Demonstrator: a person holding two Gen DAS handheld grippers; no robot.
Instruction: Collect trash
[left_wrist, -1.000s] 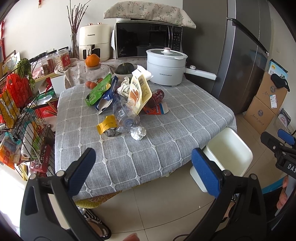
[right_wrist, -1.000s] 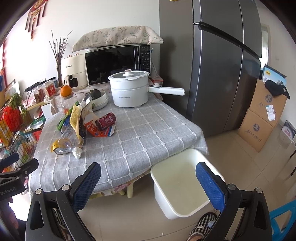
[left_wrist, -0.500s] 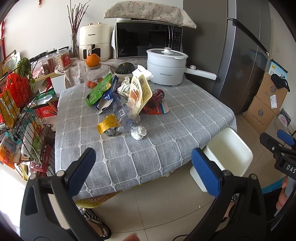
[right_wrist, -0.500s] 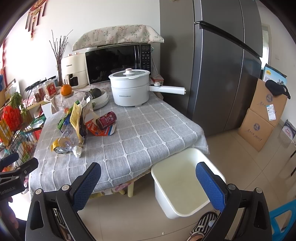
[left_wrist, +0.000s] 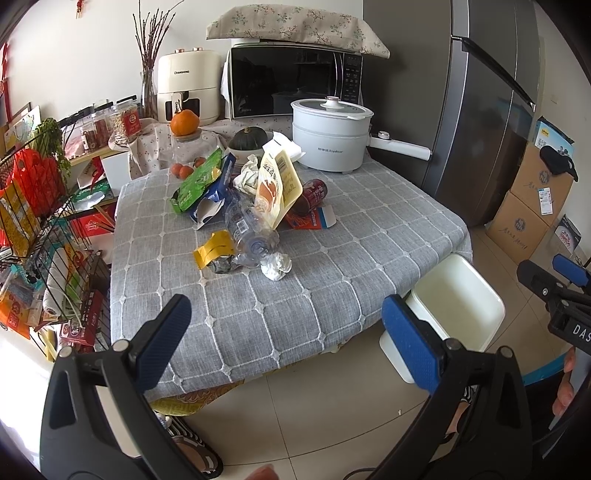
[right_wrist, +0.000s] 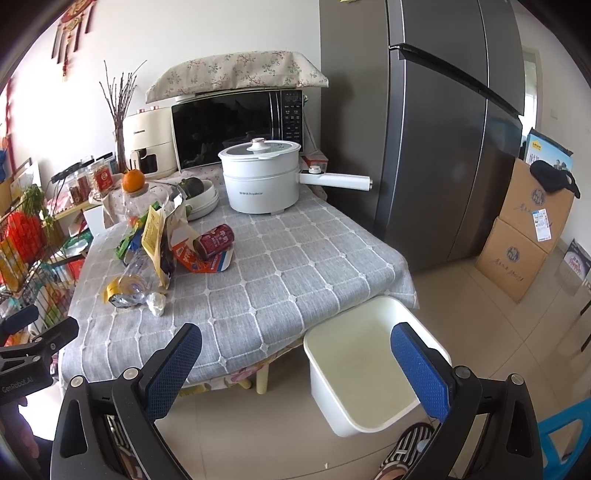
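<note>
While both tongs hang off near edge of bench (left_wrist: 332, 258), left tongs (left_wrist: 286, 338) spread wide, empty; right tongs (right_wrist: 295, 363) spread wide, empty. Trash heap (left_wrist: 255, 206) at 11 o'clock on grey checked cloth: crushed bottle (left_wrist: 247, 232), yellow packet (left_wrist: 277, 184), red can (left_wrist: 312, 192), paper wad (left_wrist: 276, 264). White bin (right_wrist: 369, 369) on floor at 4 o'clock of bench, just beside corner

We see bare surface (left_wrist: 295, 295) between us and the trash pile (left_wrist: 255, 210); the pot (left_wrist: 330, 138) blocks behind, the rack (left_wrist: 44, 236) crowds the left.
</note>
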